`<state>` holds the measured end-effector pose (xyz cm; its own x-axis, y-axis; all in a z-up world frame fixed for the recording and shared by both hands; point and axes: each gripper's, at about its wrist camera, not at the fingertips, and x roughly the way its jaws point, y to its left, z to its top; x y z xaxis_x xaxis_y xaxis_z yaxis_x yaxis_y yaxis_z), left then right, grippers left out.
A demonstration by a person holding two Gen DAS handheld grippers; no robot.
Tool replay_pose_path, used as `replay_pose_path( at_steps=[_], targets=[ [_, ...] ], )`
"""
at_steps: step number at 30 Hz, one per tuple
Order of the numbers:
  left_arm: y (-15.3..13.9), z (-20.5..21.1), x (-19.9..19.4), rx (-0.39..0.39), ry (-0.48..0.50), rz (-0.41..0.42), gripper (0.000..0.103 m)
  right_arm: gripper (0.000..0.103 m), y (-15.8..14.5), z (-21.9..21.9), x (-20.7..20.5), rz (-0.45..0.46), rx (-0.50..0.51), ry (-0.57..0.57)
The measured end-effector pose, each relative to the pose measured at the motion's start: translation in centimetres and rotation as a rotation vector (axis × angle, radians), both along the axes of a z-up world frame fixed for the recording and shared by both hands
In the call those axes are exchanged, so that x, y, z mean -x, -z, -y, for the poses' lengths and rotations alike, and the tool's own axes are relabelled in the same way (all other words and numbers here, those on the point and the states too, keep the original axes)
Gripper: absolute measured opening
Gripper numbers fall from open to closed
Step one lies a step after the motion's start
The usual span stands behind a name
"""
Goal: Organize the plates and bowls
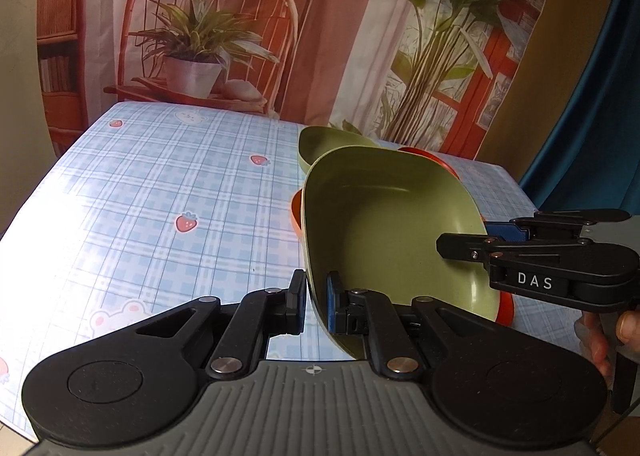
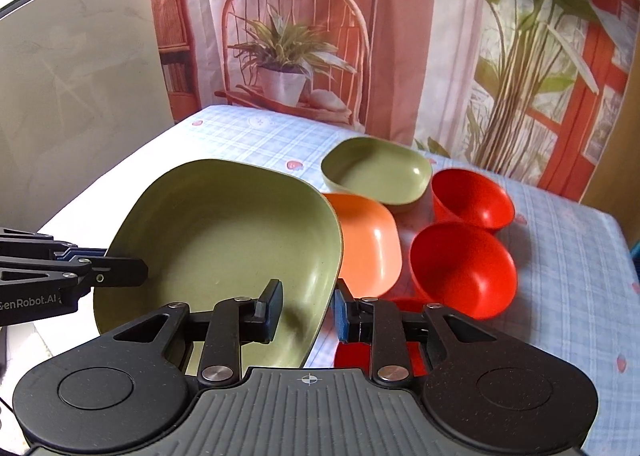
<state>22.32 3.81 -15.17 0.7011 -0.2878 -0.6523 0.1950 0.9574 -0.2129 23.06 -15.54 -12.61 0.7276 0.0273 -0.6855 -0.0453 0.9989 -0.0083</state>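
Left claw (image 1: 316, 302) clamped on big green plate (image 1: 384, 223) rim, plate tilted above surface (image 1: 160, 191) | right claw (image 2: 306, 310) pinching opposite rim | right view only: orange plate (image 2: 368, 244), green bowl (image 2: 378, 173), red bowls (image 2: 464, 268) | checked cloth, printed backdrop (image 2: 320, 35)

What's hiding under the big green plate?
The big green plate is lifted and tilted. Peeking out beneath its right edge is an orange plate, and something red near the front. How far these reach under it, and whether anything else is there, is covered.
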Motion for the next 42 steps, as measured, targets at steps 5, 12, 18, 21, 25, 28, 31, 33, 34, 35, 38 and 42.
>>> replay_pose_path(
  at_steps=[5,12,18,21,25,28,31,33,34,35,38,42],
  targets=[
    [-0.4,1.6,-3.5,0.004,0.009,0.009,0.012,0.023,-1.1,2.0,-4.1,0.027,0.059,-0.032],
    [1.8,2.9,-8.1,0.003,0.008,-0.055,0.013,0.021,1.1,4.4,-8.9,0.006,0.103,-0.072],
    [4.1,3.5,-10.0,-0.002,0.011,-0.123,0.014,0.020,3.8,5.2,-11.7,-0.057,0.120,-0.089],
    [5.0,3.6,-10.6,-0.017,0.011,-0.146,0.014,0.020,4.8,5.3,-12.6,-0.084,0.127,-0.100],
    [5.7,3.5,-10.8,-0.029,0.020,-0.170,0.015,0.020,6.0,5.2,-13.0,-0.112,0.129,-0.109],
    [6.0,3.6,-10.8,-0.037,0.026,-0.181,0.015,0.020,6.6,5.1,-13.2,-0.133,0.132,-0.111],
    [6.1,3.6,-10.9,-0.037,0.028,-0.185,0.015,0.020,7.1,5.2,-13.3,-0.144,0.133,-0.108],
    [6.1,3.7,-11.0,-0.039,0.029,-0.183,0.015,0.021,7.2,5.3,-13.3,-0.147,0.135,-0.103],
    [6.1,3.7,-11.0,-0.042,0.029,-0.181,0.015,0.021,7.3,5.3,-13.3,-0.150,0.138,-0.100],
    [6.1,3.8,-11.1,-0.046,0.030,-0.178,0.015,0.021,7.4,5.3,-13.3,-0.153,0.142,-0.098],
    [6.1,4.0,-11.3,-0.048,0.034,-0.174,0.018,0.022,7.6,5.4,-13.3,-0.158,0.145,-0.089],
    [5.9,4.2,-11.1,-0.069,0.034,-0.159,0.018,0.027,7.5,5.5,-13.2,-0.150,0.147,-0.081]
  ],
)
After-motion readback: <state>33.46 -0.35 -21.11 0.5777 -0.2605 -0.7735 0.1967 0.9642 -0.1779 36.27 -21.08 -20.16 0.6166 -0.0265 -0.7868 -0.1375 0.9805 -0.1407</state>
